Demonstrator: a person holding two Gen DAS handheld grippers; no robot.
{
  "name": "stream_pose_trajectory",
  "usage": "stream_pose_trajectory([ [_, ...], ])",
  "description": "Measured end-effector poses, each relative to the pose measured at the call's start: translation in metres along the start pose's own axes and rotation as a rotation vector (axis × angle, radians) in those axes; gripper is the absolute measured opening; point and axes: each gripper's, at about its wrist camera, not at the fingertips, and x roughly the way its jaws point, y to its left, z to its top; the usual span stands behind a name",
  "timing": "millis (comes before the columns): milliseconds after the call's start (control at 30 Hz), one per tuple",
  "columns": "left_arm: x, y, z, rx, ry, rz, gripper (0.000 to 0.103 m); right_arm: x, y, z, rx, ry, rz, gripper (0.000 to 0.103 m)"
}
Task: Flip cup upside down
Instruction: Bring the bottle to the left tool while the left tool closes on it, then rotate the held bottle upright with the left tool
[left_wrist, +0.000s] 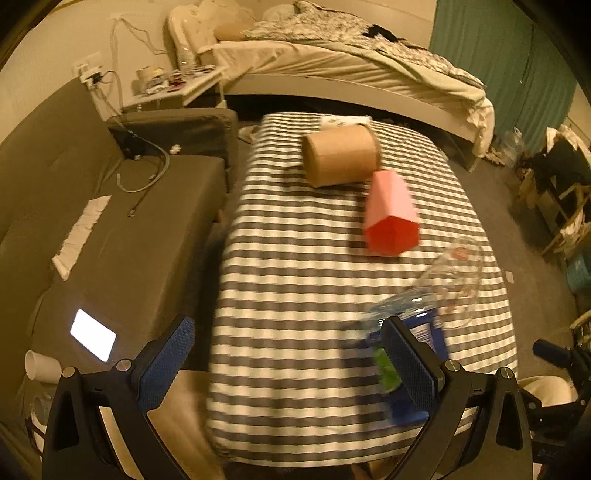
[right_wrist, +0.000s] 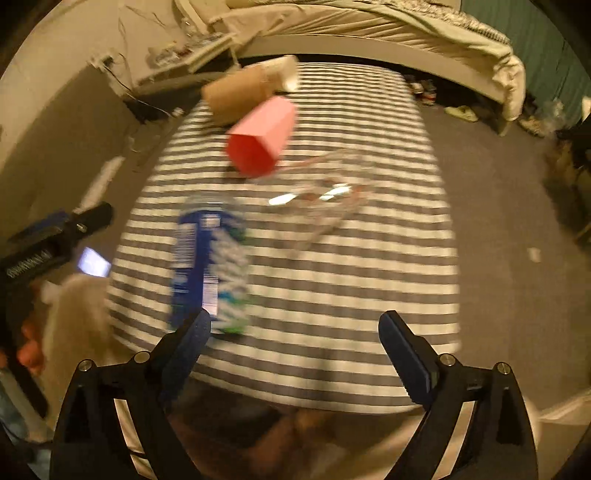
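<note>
1. A bedroom with an unmade bed (left_wrist: 369, 62) at the back and a grey sofa (left_wrist: 74, 206) along the left; in the middle stands a surface (left_wrist: 295, 280) under a grey-and-white striped cloth.
2. On it lie a brown cardboard tube (left_wrist: 341, 155), a pink hexagonal cup (left_wrist: 390, 214), a clear glass (left_wrist: 456, 277) and a blue-labelled bottle (right_wrist: 208, 266), all on their sides.
3. Both views are smeared by motion, so which vessel is meant is a guess; the pink cup seems likeliest.
4. The left tongs (left_wrist: 288, 365) are spread wide and hold nothing; the right tongs (right_wrist: 295, 354) are likewise released and empty.
5. The cup lies ahead of both tongs, well apart from them, its red end facing the cameras and its long axis running away toward the tube, which it touches or nearly touches.
6. Neither hand looks clearly nearer; from the right tongs the cup sits ahead and a little left, past the bottle.
</note>
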Motion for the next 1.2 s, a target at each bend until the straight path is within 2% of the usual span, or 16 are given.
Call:
stream_pose_trajectory([
  [133, 0.004, -0.028, 0.006, 0.018, 0.017, -0.019, 0.103, -0.009, -0.03, 0.007, -0.01, -0.029, -0.074, 0.093],
  [300, 0.016, -0.059, 0.013, 0.048, 0.063, -0.048, 0.103, -0.011, -0.052, 0.013, 0.021, -0.06, -0.073, 0.093],
  [467, 0.042, -0.077, 0.023, 0.028, 0.158, -0.105, 0.103, -0.002, -0.066, 0.012, 0.048, -0.053, -0.049, 0.093],
  [567, 0.062, -0.086, 0.028, 0.028, 0.245, -0.125, 0.103, 0.007, -0.075, 0.01, 0.07, -0.034, -0.039, 0.093],
  [667, 0.077, -0.084, 0.028, 0.006, 0.322, -0.141, 0.102, 0.012, -0.084, 0.005, 0.102, -0.025, -0.035, 0.093],
  [800, 0.085, -0.076, 0.023, -0.015, 0.381, -0.175, 0.101, 0.013, -0.093, 0.003, 0.129, -0.026, -0.027, 0.093],
  [867, 0.091, -0.072, 0.02, -0.018, 0.418, -0.193, 0.094, 0.014, -0.096, 0.003, 0.136, -0.026, -0.025, 0.093],
  [900, 0.092, -0.07, 0.018, -0.015, 0.435, -0.194, 0.082, 0.014, -0.096, 0.003, 0.137, -0.026, -0.024, 0.093],
  [933, 0.096, -0.068, 0.016, -0.011, 0.46, -0.196, 0.076, 0.015, -0.096, 0.002, 0.139, -0.025, -0.023, 0.093],
  [967, 0.097, -0.066, 0.016, -0.017, 0.473, -0.207, 0.077, 0.016, -0.096, 0.002, 0.14, -0.023, -0.022, 0.093],
  [1067, 0.09, -0.063, 0.02, -0.005, 0.453, -0.238, 0.076, 0.016, -0.092, 0.001, 0.136, -0.02, -0.02, 0.093],
  [1200, 0.064, -0.059, 0.029, 0.035, 0.338, -0.225, 0.076, 0.014, -0.084, -0.001, 0.123, -0.021, -0.02, 0.093],
])
